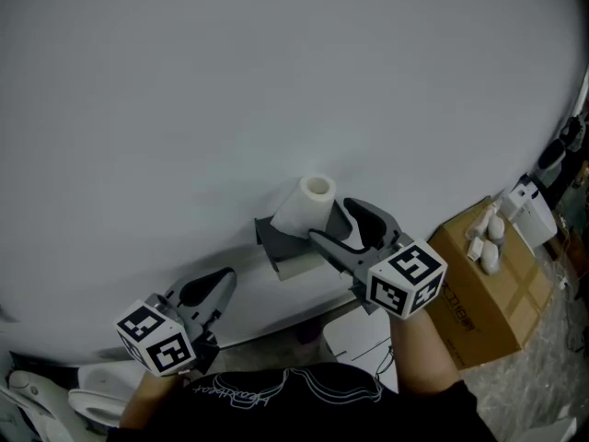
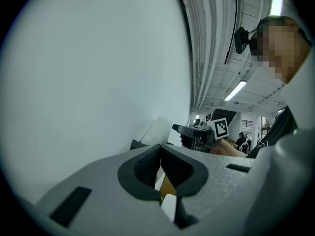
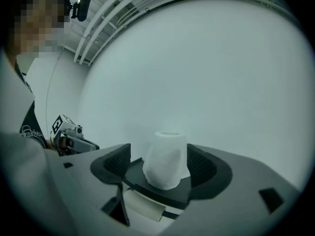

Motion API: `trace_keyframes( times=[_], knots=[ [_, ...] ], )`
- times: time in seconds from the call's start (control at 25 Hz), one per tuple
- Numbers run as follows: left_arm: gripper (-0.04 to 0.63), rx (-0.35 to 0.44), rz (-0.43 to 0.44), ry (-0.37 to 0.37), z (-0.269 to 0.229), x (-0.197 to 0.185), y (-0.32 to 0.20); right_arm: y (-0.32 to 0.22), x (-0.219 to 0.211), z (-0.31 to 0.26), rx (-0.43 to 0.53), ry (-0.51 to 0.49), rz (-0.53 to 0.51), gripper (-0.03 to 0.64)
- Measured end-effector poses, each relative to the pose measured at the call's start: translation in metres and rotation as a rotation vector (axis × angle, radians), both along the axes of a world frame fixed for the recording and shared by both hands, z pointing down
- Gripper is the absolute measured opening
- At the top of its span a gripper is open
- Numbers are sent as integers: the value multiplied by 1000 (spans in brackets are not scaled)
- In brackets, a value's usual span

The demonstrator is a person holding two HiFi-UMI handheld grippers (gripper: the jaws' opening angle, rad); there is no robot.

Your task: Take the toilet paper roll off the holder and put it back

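Note:
A white toilet paper roll [image 1: 311, 203] stands upright on the flat top of a dark grey wall holder [image 1: 279, 243]. My right gripper [image 1: 329, 221] is open, with its fingertips just short of the roll on the right. In the right gripper view the roll [image 3: 166, 159] shows between the two spread jaws, resting on the holder's dark shelf [image 3: 162, 190]. A pale bar [image 3: 143, 206] lies under the shelf. My left gripper [image 1: 217, 284] hangs lower left, away from the holder, shut and holding nothing. In its own view, the left gripper [image 2: 160, 155] has the roll [image 2: 158, 131] far ahead.
The plain white wall [image 1: 276, 72] fills most of the view. A cardboard box [image 1: 479, 293] with small white items on top stands at the right. A white sheet [image 1: 363, 339] lies on the floor below the holder, and white objects [image 1: 92, 401] sit at the lower left.

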State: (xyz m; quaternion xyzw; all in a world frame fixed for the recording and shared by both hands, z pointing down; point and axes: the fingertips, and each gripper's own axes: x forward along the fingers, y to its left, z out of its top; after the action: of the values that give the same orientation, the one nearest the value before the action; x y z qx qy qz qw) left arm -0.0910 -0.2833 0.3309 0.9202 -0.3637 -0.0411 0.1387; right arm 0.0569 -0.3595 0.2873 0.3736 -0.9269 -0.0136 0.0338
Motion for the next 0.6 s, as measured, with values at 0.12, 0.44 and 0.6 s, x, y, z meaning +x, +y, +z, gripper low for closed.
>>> trace_keyframes(
  times=[0.12, 0.44, 0.6],
  knots=[
    [6, 4, -22, 6, -1, -7, -3, -12, -3, 1, -7, 15, 7, 356],
    [6, 16, -86, 28, -2, -27, -7, -35, -11, 7, -44, 56, 29, 359],
    [6, 14, -97, 29, -2, -32, -6, -43, -15, 8, -52, 67, 39, 344]
  ],
)
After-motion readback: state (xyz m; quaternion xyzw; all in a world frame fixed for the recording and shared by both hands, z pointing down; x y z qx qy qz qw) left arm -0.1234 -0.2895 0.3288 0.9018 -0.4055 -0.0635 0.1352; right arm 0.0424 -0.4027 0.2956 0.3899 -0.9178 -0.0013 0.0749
